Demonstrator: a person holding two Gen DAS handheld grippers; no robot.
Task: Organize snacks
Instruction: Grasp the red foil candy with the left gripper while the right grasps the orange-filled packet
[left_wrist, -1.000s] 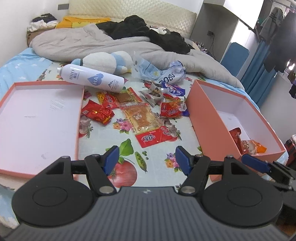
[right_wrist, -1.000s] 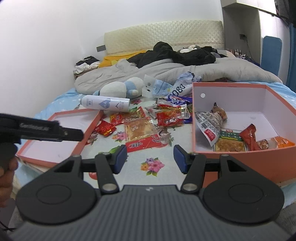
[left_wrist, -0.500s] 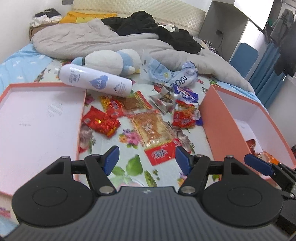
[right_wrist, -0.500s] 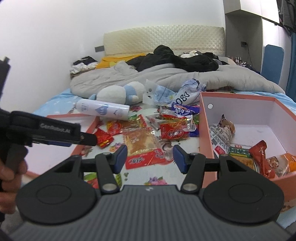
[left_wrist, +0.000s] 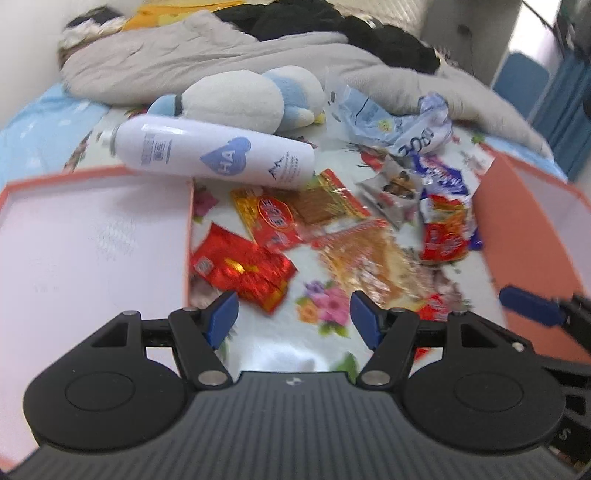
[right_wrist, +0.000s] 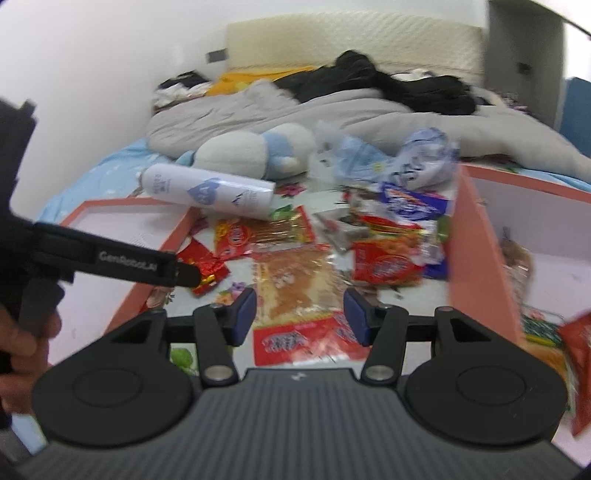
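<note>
Several snack packets lie on the flowered bedsheet between two boxes. A shiny red packet (left_wrist: 243, 271) lies just ahead of my left gripper (left_wrist: 293, 317), which is open and empty. A clear packet of tan snack with a red end (right_wrist: 299, 284) lies between the fingers of my right gripper (right_wrist: 299, 314), also open and empty. The left gripper's finger (right_wrist: 110, 258) shows at the left of the right wrist view. The orange box (right_wrist: 476, 258) on the right holds several packets. More red and blue packets (left_wrist: 443, 229) lie beside it.
An orange box lid (left_wrist: 92, 240) lies at the left. A white bottle (left_wrist: 214, 155) lies on its side behind the snacks, with a plush toy (left_wrist: 243, 98), a crumpled blue bag (left_wrist: 391, 122) and a grey duvet (left_wrist: 221, 55) further back.
Both grippers have moved forward and lower toward the snack pile. The packets now look larger and closer. Both stay open and empty.
</note>
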